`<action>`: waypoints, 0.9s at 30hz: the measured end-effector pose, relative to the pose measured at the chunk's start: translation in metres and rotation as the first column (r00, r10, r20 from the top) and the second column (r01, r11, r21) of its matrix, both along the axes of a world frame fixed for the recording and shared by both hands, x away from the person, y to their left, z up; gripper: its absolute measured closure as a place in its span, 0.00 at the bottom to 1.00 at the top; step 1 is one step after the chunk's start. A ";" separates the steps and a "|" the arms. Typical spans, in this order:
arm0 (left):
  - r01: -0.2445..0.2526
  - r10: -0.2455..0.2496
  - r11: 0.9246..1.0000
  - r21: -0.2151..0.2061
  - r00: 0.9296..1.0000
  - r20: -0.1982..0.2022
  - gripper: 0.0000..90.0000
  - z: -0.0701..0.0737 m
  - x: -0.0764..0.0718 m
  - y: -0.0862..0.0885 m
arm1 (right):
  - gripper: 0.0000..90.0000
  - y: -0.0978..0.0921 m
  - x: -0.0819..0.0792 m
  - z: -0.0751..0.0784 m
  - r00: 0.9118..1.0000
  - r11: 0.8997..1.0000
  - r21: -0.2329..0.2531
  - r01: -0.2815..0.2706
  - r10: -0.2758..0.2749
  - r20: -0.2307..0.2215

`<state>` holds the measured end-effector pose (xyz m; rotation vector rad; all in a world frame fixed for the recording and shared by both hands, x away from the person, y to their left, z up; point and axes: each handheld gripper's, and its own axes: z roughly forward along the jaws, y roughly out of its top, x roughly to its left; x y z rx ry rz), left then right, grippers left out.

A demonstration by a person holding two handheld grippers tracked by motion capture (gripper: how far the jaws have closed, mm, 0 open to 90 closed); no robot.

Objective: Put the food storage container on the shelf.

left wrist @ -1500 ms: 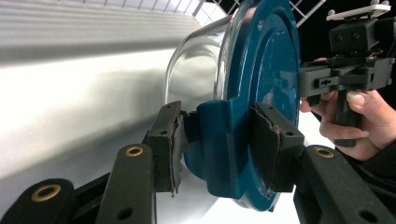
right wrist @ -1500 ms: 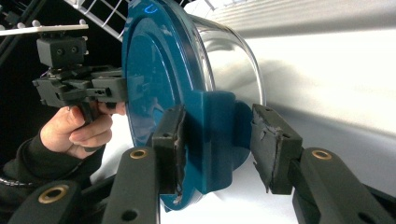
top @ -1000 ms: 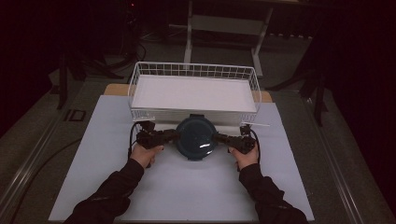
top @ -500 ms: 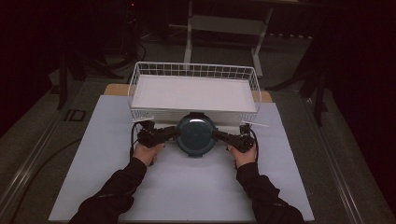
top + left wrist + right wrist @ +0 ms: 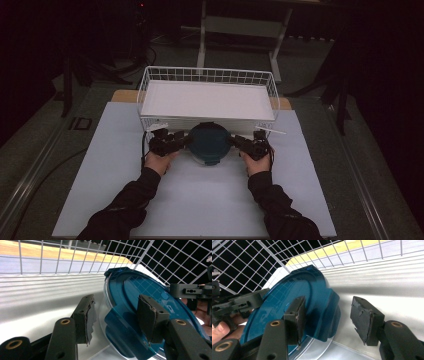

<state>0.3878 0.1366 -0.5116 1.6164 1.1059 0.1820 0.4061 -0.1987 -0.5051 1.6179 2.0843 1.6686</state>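
A: How many things are on the white table (image 5: 200, 200)?

B: 1 white wire basket (image 5: 207, 76) at the far side, and 1 round container with a teal lid (image 5: 209, 144). The container is held up between 2 grippers, right at the basket's near wall.

A: Who holds it?

B: 2 hands, 1 gripper each. The left gripper (image 5: 176, 141) meets the lid's left edge and the right gripper (image 5: 239, 142) meets its right edge.

A: Are the jaws closed on it?

B: Not fully. In the left gripper view, the left gripper (image 5: 116, 315) stands wide apart: 1 pad (image 5: 150, 316) lies over the teal lid (image 5: 150, 302) and the other sits off its edge, with a gap between. In the right gripper view, the right gripper (image 5: 329, 317) is the same: 1 pad (image 5: 295, 317) is on the lid (image 5: 294, 302), the other well off its side tab. I cannot tell whether either pad presses.

A: Is the container level?

B: Tilted in both gripper views, its clear rim below the lid, with the basket's white floor (image 5: 37, 300) behind it.
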 end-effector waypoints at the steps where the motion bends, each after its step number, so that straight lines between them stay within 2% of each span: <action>1: -0.001 0.001 1.000 -0.009 1.000 -0.011 0.55 0.000 0.000 0.000 | 0.50 0.000 0.000 0.000 1.000 1.000 -0.005 -0.001 0.002 0.006; 5: 0.002 -0.002 1.000 -0.017 1.000 -0.024 0.51 0.000 0.000 0.001 | 0.47 0.000 -0.005 0.003 1.000 1.000 -0.014 -0.011 0.011 0.026; 7: -0.003 0.003 1.000 0.004 1.000 -0.011 0.50 0.001 -0.001 0.000 | 0.46 -0.002 -0.008 0.006 1.000 1.000 -0.002 -0.012 0.012 0.023; 10: 0.000 0.000 1.000 0.009 1.000 -0.017 0.49 0.003 -0.002 -0.001 | 0.45 -0.006 -0.014 0.011 0.999 1.000 0.005 -0.012 0.011 0.036; 12: 0.003 -0.003 1.000 -0.014 1.000 -0.023 0.44 0.004 -0.003 0.001 | 0.45 -0.009 -0.018 0.013 0.999 1.000 0.013 -0.012 0.012 0.035; 14: 0.016 -0.016 1.000 -0.017 1.000 -0.014 0.43 0.007 -0.006 0.002 | 0.45 -0.011 -0.023 0.016 0.999 1.000 0.011 -0.016 0.015 0.041; 15: 0.034 -0.034 0.999 -0.023 0.999 -0.005 0.37 0.008 -0.008 0.003 | 0.44 -0.011 -0.026 0.017 0.999 1.000 0.015 -0.021 0.021 0.041; 16: 0.046 -0.046 0.999 -0.011 0.999 0.001 0.33 0.009 -0.009 0.003 | 0.44 -0.011 -0.028 0.019 0.999 1.000 0.007 -0.029 0.029 0.045; 18: 0.068 -0.068 0.998 -0.011 0.998 0.003 0.30 0.012 -0.012 0.003 | 0.44 -0.010 -0.033 0.021 0.998 0.999 0.000 -0.043 0.042 0.051; 21: 0.083 -0.083 0.997 0.003 0.996 0.015 0.18 0.015 -0.019 0.002 | 0.43 -0.007 -0.040 0.025 0.996 0.998 -0.013 -0.061 0.061 0.070; 24: 0.108 -0.108 0.994 0.027 0.994 0.019 0.13 0.019 -0.027 0.001 | 0.43 -0.003 -0.045 0.031 0.993 0.996 -0.030 -0.078 0.081 0.086; 26: 0.126 -0.126 0.991 0.043 0.992 0.004 0.09 0.021 -0.031 0.000 | 0.43 -0.001 -0.046 0.032 0.992 0.996 -0.038 -0.087 0.090 0.088; 27: 0.137 -0.137 0.990 0.039 0.991 -0.003 0.03 0.022 -0.033 0.000 | 0.43 0.001 -0.049 0.034 0.990 0.994 -0.045 -0.099 0.103 0.096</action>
